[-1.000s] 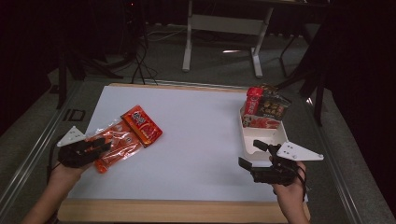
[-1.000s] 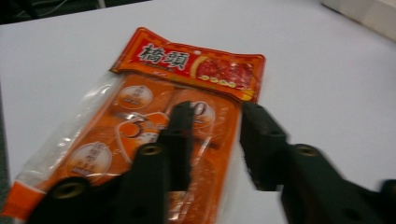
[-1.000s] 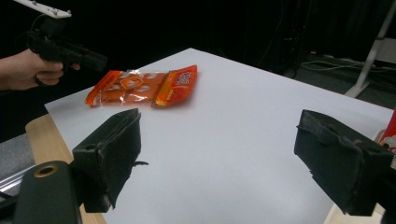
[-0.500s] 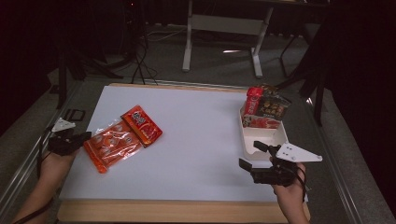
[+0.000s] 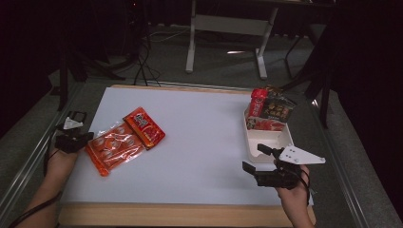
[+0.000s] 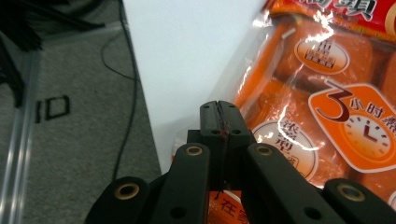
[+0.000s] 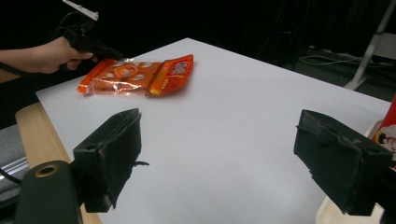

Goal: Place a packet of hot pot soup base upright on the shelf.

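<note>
Two orange snack packets lie on the white board (image 5: 199, 137): the clear-fronted packet (image 5: 113, 147) and, touching its far end, the smaller red-orange packet (image 5: 144, 127). Your left gripper (image 6: 219, 119) sits at the board's left edge, jaws pressed together with nothing between them, just beside the clear-fronted packet. Your right gripper (image 7: 219, 163) hovers near the board's front right corner, jaws spread wide, beside the white tray (image 5: 266, 140) of snacks.

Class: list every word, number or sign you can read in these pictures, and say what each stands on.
"3", beside a clock sign: clear orange packet.
Chinese characters on that packet: partly cut off, not safely read.
"ID"-like mark: grey floor, unsure.
Red packet, tray snacks: print too small.
</note>
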A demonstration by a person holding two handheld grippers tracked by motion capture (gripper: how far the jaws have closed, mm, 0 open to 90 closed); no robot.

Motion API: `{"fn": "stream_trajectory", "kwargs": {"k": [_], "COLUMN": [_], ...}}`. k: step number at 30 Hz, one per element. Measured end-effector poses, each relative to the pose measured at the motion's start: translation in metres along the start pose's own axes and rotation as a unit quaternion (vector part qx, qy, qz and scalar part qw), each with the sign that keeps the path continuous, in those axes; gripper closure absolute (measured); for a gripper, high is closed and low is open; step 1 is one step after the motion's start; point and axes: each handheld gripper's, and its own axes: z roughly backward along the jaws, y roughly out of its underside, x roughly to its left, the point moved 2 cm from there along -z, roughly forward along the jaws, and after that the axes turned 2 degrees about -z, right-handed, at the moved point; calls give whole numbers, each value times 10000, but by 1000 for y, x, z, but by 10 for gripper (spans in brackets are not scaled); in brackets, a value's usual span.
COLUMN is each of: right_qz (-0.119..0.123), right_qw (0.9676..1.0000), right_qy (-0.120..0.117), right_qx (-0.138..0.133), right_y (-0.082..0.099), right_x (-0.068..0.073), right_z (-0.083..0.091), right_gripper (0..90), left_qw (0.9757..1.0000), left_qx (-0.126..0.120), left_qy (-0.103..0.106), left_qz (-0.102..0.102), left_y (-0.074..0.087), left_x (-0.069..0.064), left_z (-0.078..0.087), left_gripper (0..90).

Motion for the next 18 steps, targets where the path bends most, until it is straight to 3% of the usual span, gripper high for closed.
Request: {"fn": "stream_trajectory", "kwargs": {"k": [4, 7, 10, 18], "right_qz": [24, 18, -29, -41], "right_qw": [10000, 10000, 10000, 10000], "right_qy": [-17, -26, -49, -49], "right_qx": [15, 22, 16, 1], "right_y": [0, 0, 1, 1], "right_x": [1, 0, 0, -1], "right_z": [-1, -1, -1, 0], "right_gripper": [148, 148, 148, 148], "left_qw": [9999, 9999, 9996, 9977], "left_qx": [60, 68, 21, 229], "left_qy": [57, 128, 287, 555], "left_qz": [68, -2, 67, -322], "left_y": [1, 1, 3, 5], "left_x": [3, 2, 3, -15], "left_z": [-5, -7, -7, 2], "left_gripper": [899, 899, 900, 900]}}
